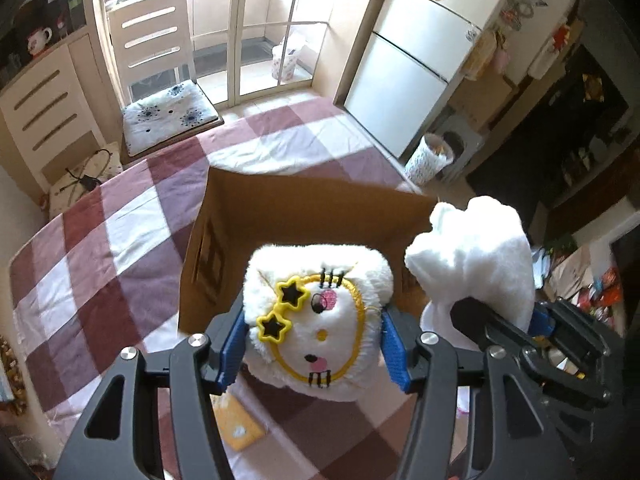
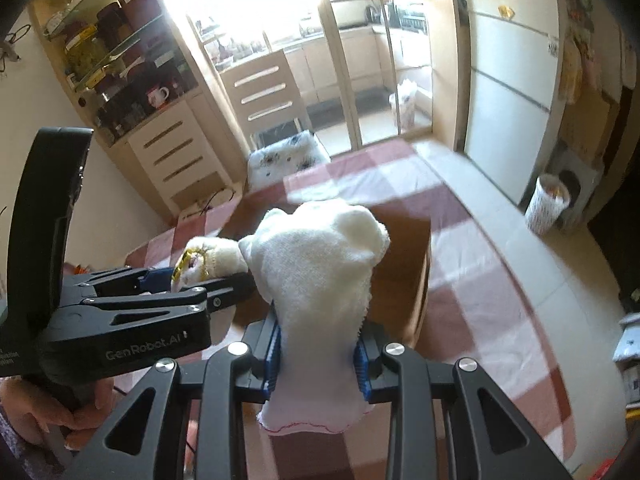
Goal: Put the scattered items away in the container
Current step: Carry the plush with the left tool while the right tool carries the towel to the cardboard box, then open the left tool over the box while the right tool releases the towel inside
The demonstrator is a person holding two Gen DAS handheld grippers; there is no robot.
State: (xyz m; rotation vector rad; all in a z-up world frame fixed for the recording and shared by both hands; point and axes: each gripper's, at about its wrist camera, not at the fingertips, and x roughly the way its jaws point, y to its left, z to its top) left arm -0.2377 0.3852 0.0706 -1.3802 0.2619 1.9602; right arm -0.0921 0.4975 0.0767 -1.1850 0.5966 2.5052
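A checked cloth (image 1: 92, 240) in red, mauve and white covered the table, with a white fridge (image 1: 412, 60) and a slatted chair (image 1: 152, 40) beyond its far edge. On the cloth stood an open cardboard box (image 1: 304, 208), its brown inner walls facing the left wrist camera and its mouth upward.

The left gripper (image 1: 314, 344) was clamped on a plush toy (image 1: 316, 316), its blue pads pressed into the white fur on either side. The toy hung clear of the cloth at the box's near rim; whether it touched the rim could not be told. Its embroidered face was turned toward the camera and tilted, the yellow star glasses to the upper left and the mouth to the lower right, so that its long axis ran away from the fingers toward the box.

The right gripper (image 2: 318, 356) was closed on a white towel (image 2: 320, 272). The towel stood up from the jaws as a bunched column, its long axis in line with the fingers, its crumpled top in front of the box's near wall and its pink-stitched hem hanging below the pads. A hand (image 2: 56, 412) held the left gripper's handle at the lower left of the right wrist view.

A flat yellow item (image 1: 240, 428) lay on the cloth beneath the left gripper.
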